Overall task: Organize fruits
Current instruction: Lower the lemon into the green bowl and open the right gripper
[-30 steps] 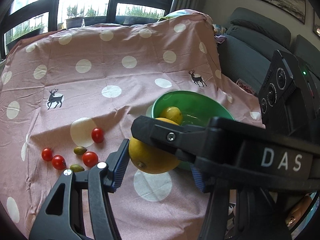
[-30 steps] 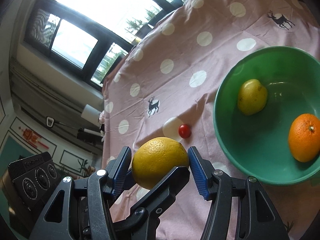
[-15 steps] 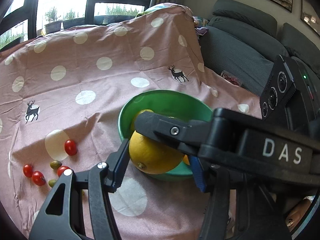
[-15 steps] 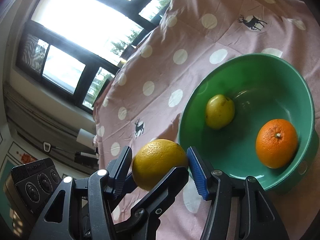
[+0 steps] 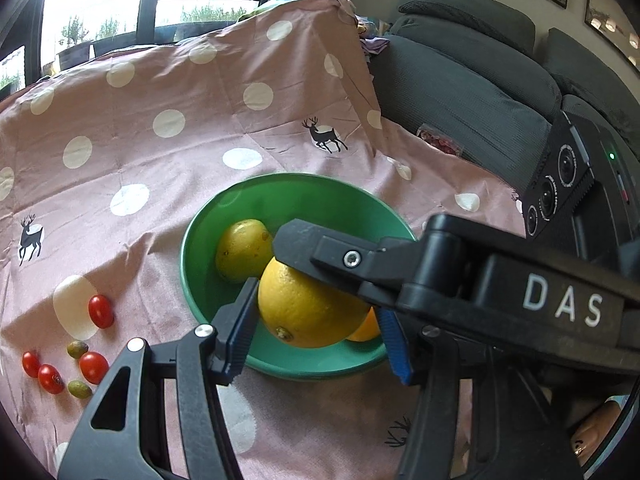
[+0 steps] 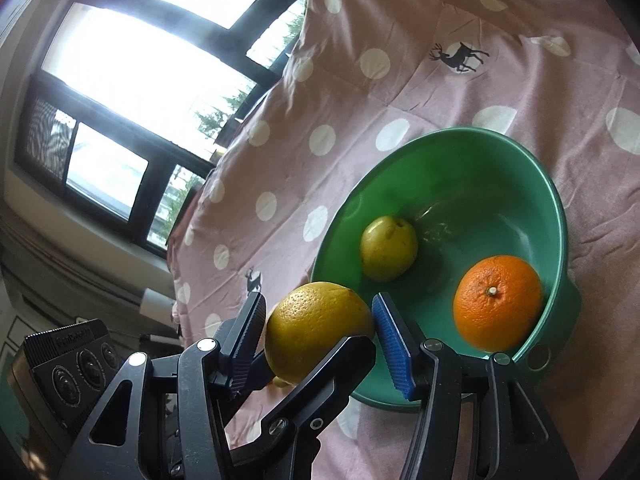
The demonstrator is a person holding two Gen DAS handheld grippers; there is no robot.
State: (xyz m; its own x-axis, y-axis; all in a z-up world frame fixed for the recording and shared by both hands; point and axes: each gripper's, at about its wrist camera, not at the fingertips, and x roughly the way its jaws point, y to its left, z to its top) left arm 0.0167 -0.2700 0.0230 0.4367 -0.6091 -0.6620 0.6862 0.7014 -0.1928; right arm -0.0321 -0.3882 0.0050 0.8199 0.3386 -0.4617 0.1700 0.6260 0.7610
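A large yellow citrus [image 5: 308, 312] hangs over the near left part of the green bowl [image 5: 304, 200], gripped from two sides at once. My left gripper [image 5: 320, 336] is shut on it, and a black finger of the right gripper [image 5: 340, 264] crosses over its top. In the right wrist view my right gripper [image 6: 320, 332] is shut on the same citrus [image 6: 316, 316], with the left gripper's finger [image 6: 320, 384] underneath. Inside the bowl [image 6: 480, 168] lie a yellow-green pear-like fruit [image 6: 388, 248] and an orange [image 6: 498, 302].
Several red cherry tomatoes [image 5: 101, 311] and two small green fruits [image 5: 77, 349] lie on the pink dotted cloth [image 5: 160, 160] left of the bowl. A grey sofa [image 5: 460, 80] stands behind on the right, windows [image 6: 140, 60] at the back.
Both grippers have carried the yellow citrus from over the cloth, beside the bowl, across its near rim. The tomatoes have slid to the left edge of the left wrist view.
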